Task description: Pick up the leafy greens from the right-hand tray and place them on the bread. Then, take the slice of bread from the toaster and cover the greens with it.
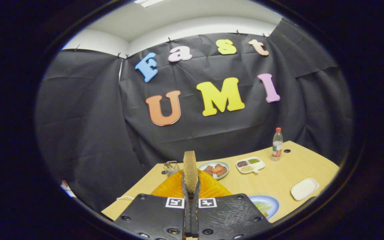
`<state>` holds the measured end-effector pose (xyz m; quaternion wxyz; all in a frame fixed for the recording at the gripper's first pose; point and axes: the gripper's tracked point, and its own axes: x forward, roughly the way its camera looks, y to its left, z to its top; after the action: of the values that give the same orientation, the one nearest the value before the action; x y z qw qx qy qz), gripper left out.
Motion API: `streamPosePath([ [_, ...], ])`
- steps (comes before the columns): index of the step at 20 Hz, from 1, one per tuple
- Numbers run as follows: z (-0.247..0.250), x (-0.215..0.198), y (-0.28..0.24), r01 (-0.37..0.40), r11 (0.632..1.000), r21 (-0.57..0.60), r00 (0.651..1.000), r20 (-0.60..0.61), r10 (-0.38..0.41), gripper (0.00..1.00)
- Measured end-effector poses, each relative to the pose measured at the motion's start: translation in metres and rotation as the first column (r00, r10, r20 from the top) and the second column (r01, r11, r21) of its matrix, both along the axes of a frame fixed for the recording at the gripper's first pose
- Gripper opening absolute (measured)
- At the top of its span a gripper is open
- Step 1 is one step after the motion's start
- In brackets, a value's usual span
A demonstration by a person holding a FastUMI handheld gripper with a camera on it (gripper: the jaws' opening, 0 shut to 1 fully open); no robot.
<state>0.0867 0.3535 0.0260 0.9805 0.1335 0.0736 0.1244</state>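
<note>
A slice of bread (190, 170) is held upright, edge-on, pinched between the 2 fingers of the gripper (191, 200), high above the table (278, 180). An orange plate (208, 190) is seen below it, and the leafy greens (262, 207) are seen on a blue plate (272, 202) just right of the fingers.

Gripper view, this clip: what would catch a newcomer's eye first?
The slice of bread stands on edge, clamped between the gripper fingers and lifted over the wooden table. Behind it spreads something orange, and to its right a blue plate holds greens. Beyond lie a plate of reddish food, a divided tray and a bottle.
</note>
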Motion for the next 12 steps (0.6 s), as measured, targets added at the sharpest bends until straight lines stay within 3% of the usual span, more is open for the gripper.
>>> streamPosePath([
  [4,-0.053,-0.001,-0.043,0.038,0.999,-0.020,0.998,-0.046,-0.039,0.01],
  [7,-0.103,0.005,-0.056,0.020,0.999,-0.039,0.993,-0.114,-0.024,0.01],
  [12,-0.151,0.022,-0.062,0.006,0.999,0.048,0.980,-0.200,0.004,0.01],
])
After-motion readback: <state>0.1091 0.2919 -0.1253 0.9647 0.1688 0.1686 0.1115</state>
